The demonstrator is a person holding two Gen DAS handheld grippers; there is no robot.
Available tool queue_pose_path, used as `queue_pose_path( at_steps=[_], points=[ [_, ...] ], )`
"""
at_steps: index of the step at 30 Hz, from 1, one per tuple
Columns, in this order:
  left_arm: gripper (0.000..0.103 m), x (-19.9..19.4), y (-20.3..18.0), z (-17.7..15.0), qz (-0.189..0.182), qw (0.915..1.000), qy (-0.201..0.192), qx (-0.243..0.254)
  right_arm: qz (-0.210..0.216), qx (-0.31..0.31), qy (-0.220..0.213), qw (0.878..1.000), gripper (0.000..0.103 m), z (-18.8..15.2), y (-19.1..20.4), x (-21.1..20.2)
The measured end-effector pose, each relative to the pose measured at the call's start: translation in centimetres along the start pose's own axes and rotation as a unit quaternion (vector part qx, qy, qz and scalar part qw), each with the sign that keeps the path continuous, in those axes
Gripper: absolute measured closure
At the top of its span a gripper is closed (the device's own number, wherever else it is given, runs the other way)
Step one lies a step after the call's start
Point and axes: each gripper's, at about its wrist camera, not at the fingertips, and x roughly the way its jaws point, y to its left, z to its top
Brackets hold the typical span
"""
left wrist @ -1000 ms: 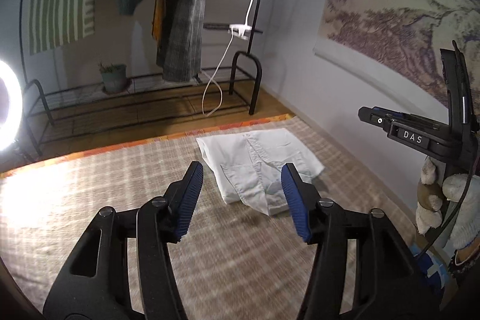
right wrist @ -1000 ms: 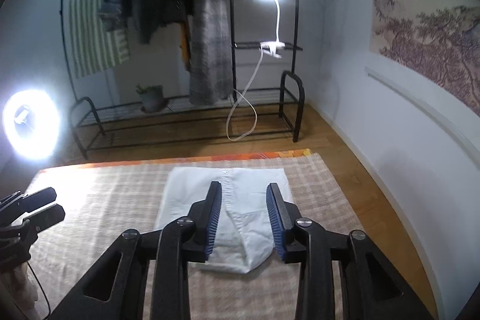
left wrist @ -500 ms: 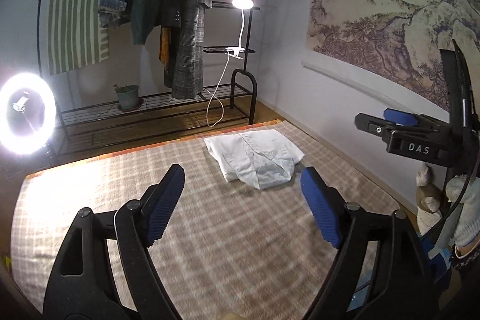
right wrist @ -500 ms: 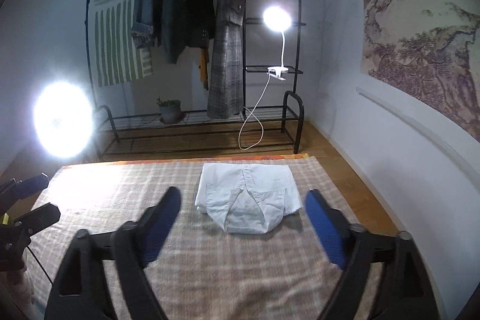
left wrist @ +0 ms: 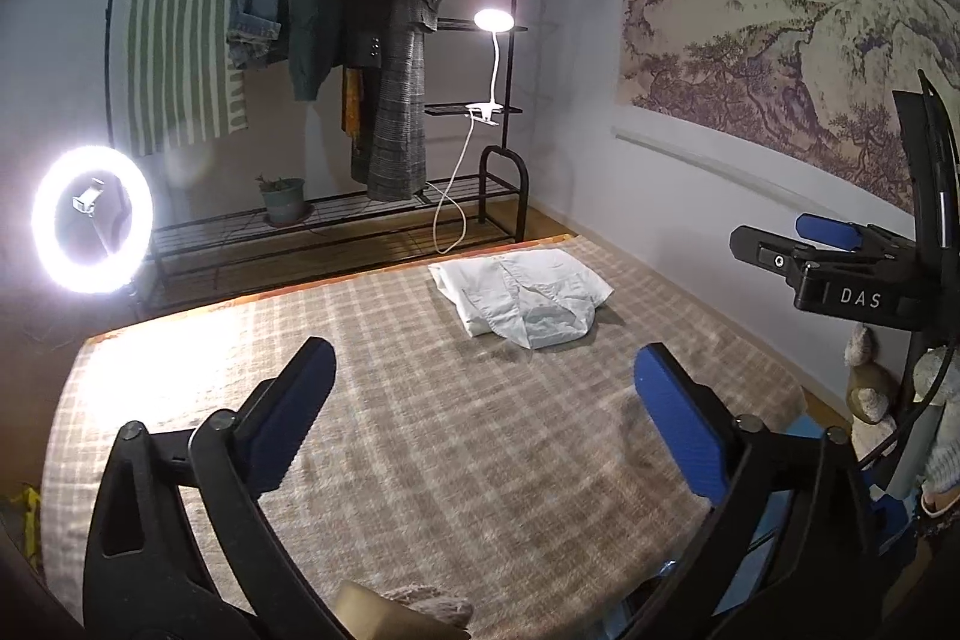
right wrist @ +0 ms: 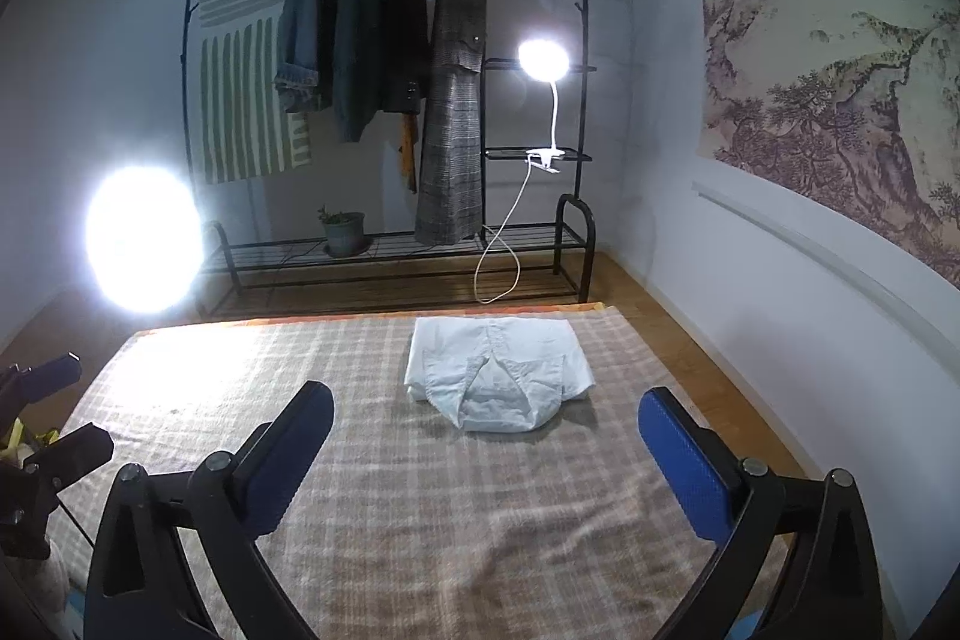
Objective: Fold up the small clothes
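Holding both grippers spread and empty, clear of the folded garment.

I read the left gripper (left wrist: pixel 483 388) and right gripper (right wrist: pixel 486 427) with jaws just opened wide, nothing between them. The white shirt (right wrist: pixel 498 376) lies folded near the far edge of the plaid mat (right wrist: pixel 420 520), toward its far right corner, well apart from both tools. It sits dead ahead of the right gripper, ahead-right of the left; its long axis runs along that edge. I judge the right nearer. The fold looks compact, collar flap facing me.

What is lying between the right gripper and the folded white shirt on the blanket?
Nothing. In the right wrist view, only bare checked blanket lies between the open right gripper and the folded white shirt.
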Motion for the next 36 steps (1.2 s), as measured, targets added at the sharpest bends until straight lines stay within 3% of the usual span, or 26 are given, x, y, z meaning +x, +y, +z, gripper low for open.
queue_pose_path(
  at_steps=[14,36],
  points=[
    [0.000,-2.2,1.5,-1.3,0.000,0.9992,0.007,-0.038,0.003,-0.019,-0.007,1.000,0.000,-1.9,2.6,-1.9],
    [0.000,-2.8,1.2,-1.5,0.005,0.9997,0.003,-0.025,0.014,-0.027,-0.005,1.000,0.000,-2.9,4.2,-2.3]
  ],
)
